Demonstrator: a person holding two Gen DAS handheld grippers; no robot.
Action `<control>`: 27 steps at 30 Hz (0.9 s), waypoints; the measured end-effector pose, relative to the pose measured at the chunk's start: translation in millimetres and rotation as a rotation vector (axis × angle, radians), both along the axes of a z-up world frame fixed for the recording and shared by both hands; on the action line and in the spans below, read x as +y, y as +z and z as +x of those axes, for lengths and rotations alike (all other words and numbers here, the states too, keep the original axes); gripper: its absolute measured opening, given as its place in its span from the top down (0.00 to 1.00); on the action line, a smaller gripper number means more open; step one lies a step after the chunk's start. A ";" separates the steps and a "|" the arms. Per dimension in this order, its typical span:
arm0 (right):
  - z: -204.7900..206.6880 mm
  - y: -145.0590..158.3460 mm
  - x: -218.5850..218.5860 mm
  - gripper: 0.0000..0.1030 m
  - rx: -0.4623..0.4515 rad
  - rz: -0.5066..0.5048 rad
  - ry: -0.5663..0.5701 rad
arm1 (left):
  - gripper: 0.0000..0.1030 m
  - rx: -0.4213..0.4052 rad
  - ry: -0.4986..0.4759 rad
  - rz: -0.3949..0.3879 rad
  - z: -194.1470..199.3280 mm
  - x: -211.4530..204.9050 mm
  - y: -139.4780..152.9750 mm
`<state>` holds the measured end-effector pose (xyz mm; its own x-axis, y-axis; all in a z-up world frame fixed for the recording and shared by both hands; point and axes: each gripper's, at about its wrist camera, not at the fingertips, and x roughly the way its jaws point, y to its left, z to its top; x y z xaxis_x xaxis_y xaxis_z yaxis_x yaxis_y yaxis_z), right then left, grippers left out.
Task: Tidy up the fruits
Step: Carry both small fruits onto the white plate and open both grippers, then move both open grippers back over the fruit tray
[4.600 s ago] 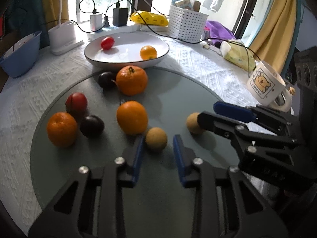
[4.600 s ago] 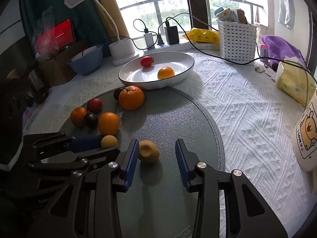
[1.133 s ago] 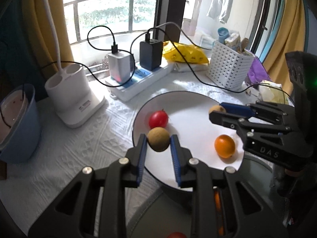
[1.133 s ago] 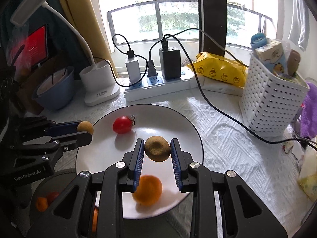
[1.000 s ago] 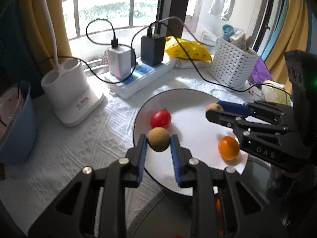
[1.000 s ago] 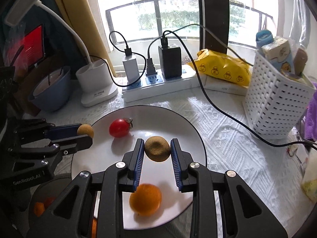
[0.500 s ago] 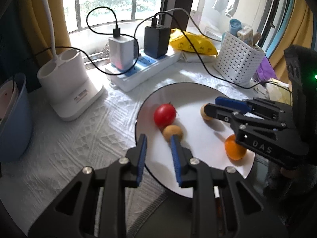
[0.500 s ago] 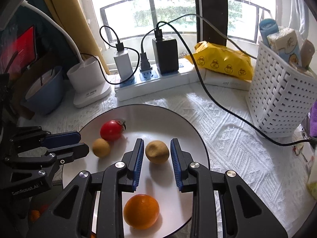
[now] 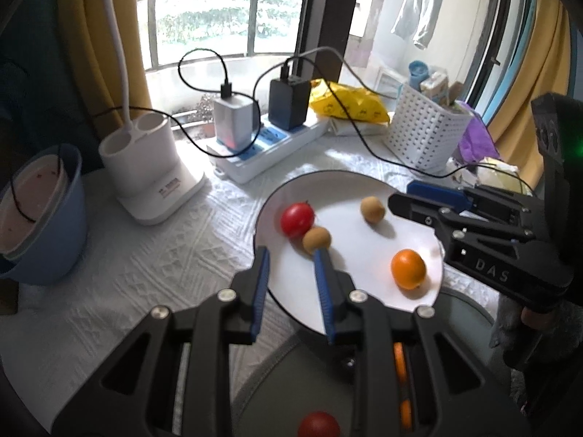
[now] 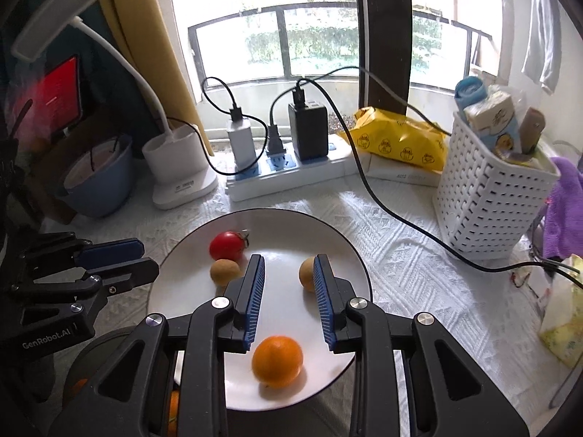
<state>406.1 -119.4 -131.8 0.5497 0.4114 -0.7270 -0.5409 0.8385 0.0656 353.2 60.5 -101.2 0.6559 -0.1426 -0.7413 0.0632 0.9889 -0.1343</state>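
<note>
A white plate (image 9: 346,182) (image 10: 291,225) holds a red tomato (image 9: 297,218) (image 10: 227,245), an orange (image 9: 408,268) (image 10: 277,360) and two tan round fruits. One tan fruit (image 9: 317,239) (image 10: 225,272) lies beside the tomato, just past my left gripper (image 9: 289,251) (image 10: 147,256). The other tan fruit (image 9: 372,209) (image 10: 306,273) lies partly behind the right finger of my right gripper (image 10: 288,258) (image 9: 400,195). Both grippers hover over the plate's near side, jaws apart with nothing between them.
Behind the plate stand a power strip (image 10: 291,174) with chargers and trailing cables, a white lamp base (image 9: 153,182), a blue bowl (image 9: 40,215), a white basket (image 10: 492,204) and a yellow bag (image 10: 400,138). On the grey mat below lie a red fruit (image 9: 319,424) and an orange (image 9: 399,360).
Both grippers held a tan fruit above the plate a second ago; both fruits now lie on the plate, free of the pads. Both grippers have drawn back and up a little.
</note>
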 end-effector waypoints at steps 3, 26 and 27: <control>-10.0 7.5 -1.1 0.71 -0.012 0.001 0.004 | 0.74 -0.020 -0.001 0.001 -10.5 -0.9 7.7; -78.0 29.9 -19.3 0.71 -0.052 0.010 0.012 | 0.58 -0.106 0.022 -0.025 -85.5 -2.9 28.8; -79.9 29.8 -20.1 0.71 -0.051 0.011 0.013 | 0.58 -0.111 0.021 -0.025 -88.8 -3.7 29.5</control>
<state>326.2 -139.5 -102.0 0.5803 0.4263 -0.6939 -0.5546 0.8308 0.0466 264.4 56.8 -71.8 0.7368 -0.1455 -0.6603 0.0584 0.9866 -0.1523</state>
